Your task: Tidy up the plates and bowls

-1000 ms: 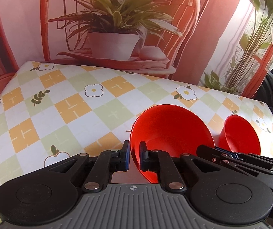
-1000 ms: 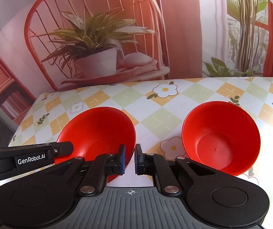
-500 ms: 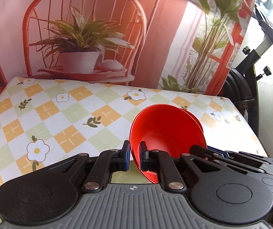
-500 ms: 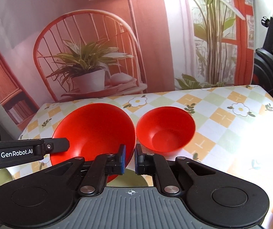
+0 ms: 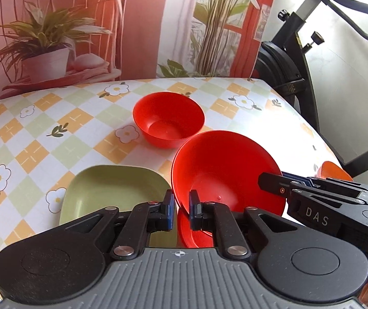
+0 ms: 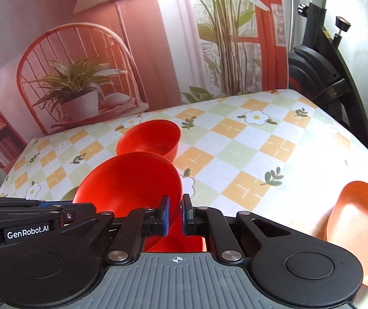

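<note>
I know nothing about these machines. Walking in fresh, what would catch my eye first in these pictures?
Most striking is the big glossy red plastic bowl, tilted up off the table and pinched at its rim by both the left gripper and the right gripper. Behind it a smaller red bowl sits upright on the flowered checked tablecloth. A pale green square plate lies to the left, and an orange plate at the table's right edge.
</note>
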{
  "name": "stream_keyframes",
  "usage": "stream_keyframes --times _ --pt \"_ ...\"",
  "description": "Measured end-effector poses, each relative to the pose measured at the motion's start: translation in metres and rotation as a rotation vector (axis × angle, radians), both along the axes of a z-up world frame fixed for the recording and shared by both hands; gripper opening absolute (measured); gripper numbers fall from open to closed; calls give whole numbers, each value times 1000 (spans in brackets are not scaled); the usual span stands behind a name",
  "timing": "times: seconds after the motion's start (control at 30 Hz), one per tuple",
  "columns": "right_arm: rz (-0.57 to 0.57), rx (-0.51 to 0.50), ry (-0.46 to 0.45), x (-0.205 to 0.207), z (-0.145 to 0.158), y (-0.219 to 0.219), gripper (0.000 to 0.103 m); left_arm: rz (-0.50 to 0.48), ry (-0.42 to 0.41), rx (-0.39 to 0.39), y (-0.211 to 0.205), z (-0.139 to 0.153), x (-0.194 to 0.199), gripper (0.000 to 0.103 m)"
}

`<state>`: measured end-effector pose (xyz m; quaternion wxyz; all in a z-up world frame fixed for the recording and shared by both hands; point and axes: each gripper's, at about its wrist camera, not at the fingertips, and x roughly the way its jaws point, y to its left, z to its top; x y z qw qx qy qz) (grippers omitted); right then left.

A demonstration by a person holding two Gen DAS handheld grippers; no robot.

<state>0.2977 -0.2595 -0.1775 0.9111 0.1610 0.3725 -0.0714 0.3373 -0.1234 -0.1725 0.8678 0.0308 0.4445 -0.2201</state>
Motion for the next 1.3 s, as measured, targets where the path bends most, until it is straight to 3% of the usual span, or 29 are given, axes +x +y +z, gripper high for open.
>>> stream_keyframes --times 0.27,0.67,0.8,0.87,0.9,0.93,1.3 --pt "-28 48 45 -10 -24 -7 8 -23 45 45 -11 -18 -3 12" --pt "-32 64 64 -10 -32 -6 9 -27 85 80 -16 -30 -1 13" --pt "-32 58 67 -10 -31 -7 13 -32 91 72 -16 -29 -1 18" --pt "-33 49 67 -9 -29 -7 19 -30 95 73 -16 -27 0 33" --pt "-33 48 64 -10 -28 -8 19 -26 87 69 -16 -26 0 43" --pt "-35 46 63 -10 -27 -9 19 -21 76 62 -14 -24 0 45" --pt "-18 16 -75 14 11 -28 19 87 -60 -46 16 19 33 45"
